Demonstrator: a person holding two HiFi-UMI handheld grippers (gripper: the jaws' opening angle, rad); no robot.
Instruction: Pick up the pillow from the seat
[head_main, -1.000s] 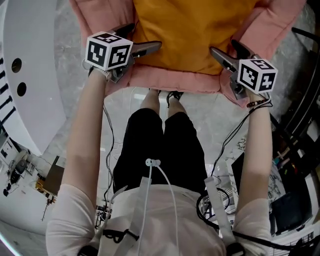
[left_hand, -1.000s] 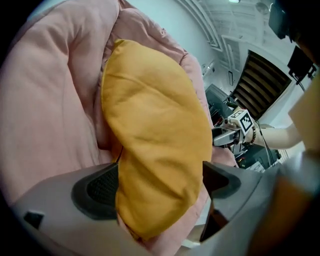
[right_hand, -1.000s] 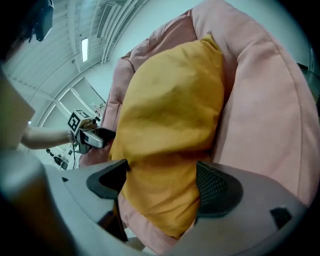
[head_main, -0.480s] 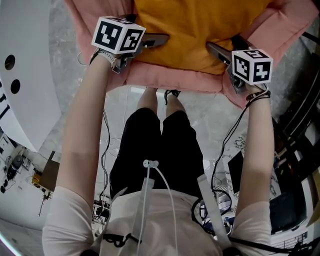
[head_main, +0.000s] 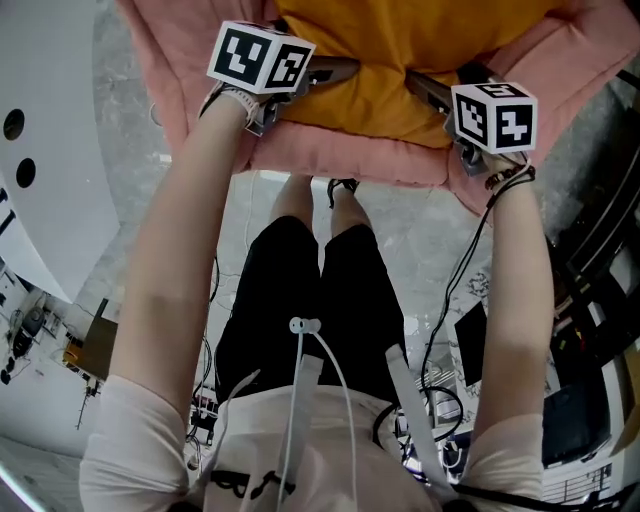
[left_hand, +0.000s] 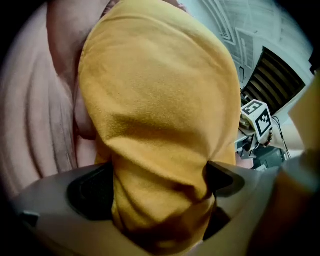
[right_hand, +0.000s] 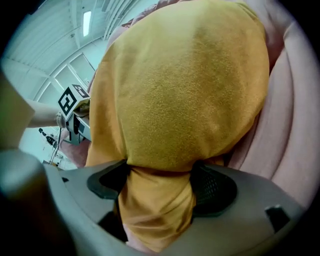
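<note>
Left claw (left_hand: 157, 186) stands wide around the pillow (left_hand: 155, 100) corner; right claw (right_hand: 160, 185) pinches it. We advise closing left firmly, then lifting both evenly off the seat (head_main: 340, 155).

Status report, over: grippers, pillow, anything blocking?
Left gripper open around pillow edge. Right gripper pinching the other edge. Pillow on seat, not yet lifted. Nothing in the way.

white short-sleeved shirt (head_main: 330, 450), black shorts (head_main: 290, 300), thin white cable (head_main: 303, 326) down the chest, dark wrist bracelet (head_main: 512, 178); grey left gripper (head_main: 335, 72) and right gripper (head_main: 425, 88) carry black-and-white marker cubes (head_main: 260, 57).
</note>
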